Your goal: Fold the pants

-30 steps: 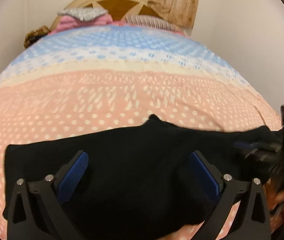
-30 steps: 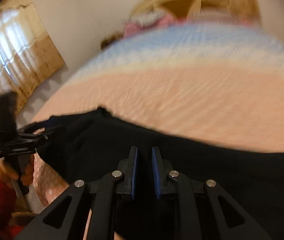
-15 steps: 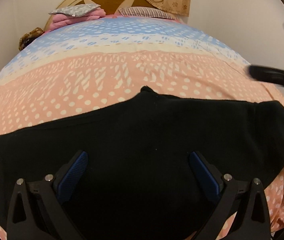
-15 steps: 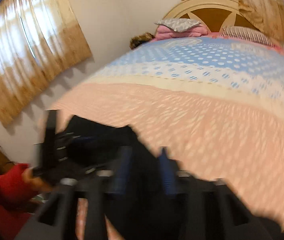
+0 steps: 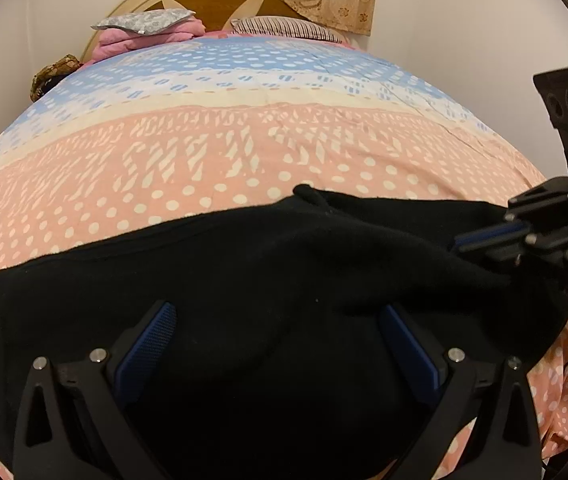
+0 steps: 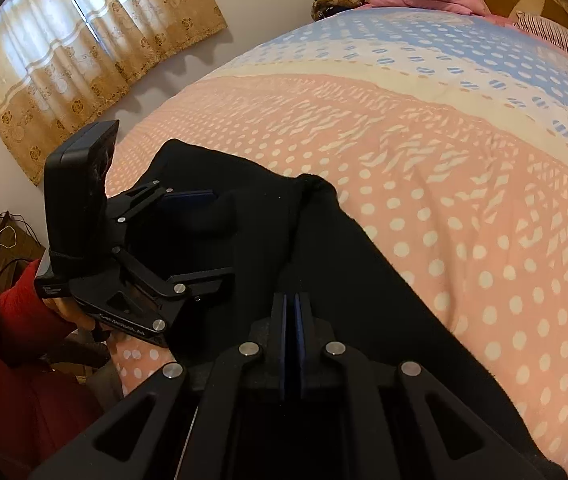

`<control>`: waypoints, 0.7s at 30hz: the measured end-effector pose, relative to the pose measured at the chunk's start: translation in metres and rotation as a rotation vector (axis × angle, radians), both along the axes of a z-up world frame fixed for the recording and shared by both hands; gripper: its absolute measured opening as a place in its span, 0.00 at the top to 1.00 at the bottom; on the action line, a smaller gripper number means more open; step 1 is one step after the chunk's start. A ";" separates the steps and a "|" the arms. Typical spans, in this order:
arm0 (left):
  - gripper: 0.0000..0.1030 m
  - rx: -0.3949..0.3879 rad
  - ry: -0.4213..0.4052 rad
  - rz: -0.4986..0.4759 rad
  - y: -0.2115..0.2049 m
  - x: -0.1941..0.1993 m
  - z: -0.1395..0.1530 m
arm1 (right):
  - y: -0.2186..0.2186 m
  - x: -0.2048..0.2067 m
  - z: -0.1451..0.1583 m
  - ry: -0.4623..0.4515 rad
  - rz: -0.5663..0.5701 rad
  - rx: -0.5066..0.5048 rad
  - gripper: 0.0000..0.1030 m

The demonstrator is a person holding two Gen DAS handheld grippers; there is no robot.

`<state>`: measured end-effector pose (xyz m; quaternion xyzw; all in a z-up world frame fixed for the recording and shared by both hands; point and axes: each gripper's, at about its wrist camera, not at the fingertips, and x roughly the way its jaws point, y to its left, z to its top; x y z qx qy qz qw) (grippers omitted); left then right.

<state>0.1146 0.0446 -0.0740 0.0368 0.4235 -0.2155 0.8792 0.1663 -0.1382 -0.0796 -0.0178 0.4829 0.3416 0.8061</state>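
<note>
We worked on a bed whose bedspread (image 5: pixel 212 152) ran from pink dots to blue bands (pillows (image 5: pixel 144 24) by the wooden headboard (image 5: pixel 220 4), tan curtains (image 6: pixel 80 60) at the window). The black pants (image 5: pixel 244 280) lay across its near edge. Our left gripper (image 5: pixel 276 340) stood released over them; our right gripper (image 6: pixel 292 320) was clenched on their fabric.

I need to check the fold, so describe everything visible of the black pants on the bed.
The black pants, of soft, matte, fleece-like fabric, lie spread across the near edge of the pink dotted bedspread. A small bunched point sticks up at their far edge. The right gripper, shut, lifts one end into a ridge. The left gripper hangs open over the middle.
</note>
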 end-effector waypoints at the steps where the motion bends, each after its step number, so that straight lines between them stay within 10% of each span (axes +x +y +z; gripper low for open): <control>1: 0.00 -0.001 0.000 0.001 0.000 0.000 0.000 | -0.002 0.002 0.002 -0.005 -0.005 0.010 0.95; 3: 0.00 0.002 -0.001 0.001 -0.001 0.000 0.000 | -0.004 0.002 0.008 -0.009 -0.008 0.035 0.88; 5: 0.00 0.005 -0.003 0.002 -0.001 0.000 -0.001 | -0.006 0.008 0.010 -0.016 -0.009 0.009 0.52; 7: 0.00 0.002 -0.002 0.002 -0.001 0.000 0.000 | -0.011 0.010 0.009 -0.013 -0.008 0.016 0.42; 13: 0.00 0.002 -0.004 0.003 -0.002 0.000 -0.001 | 0.003 0.005 0.001 -0.014 0.056 -0.046 0.42; 19: 0.00 -0.001 -0.004 0.003 -0.002 0.000 -0.001 | -0.011 0.021 0.019 0.008 0.032 0.113 0.43; 21: 0.00 -0.005 -0.003 0.003 -0.002 -0.001 -0.001 | -0.014 0.034 0.021 -0.021 0.011 0.070 0.56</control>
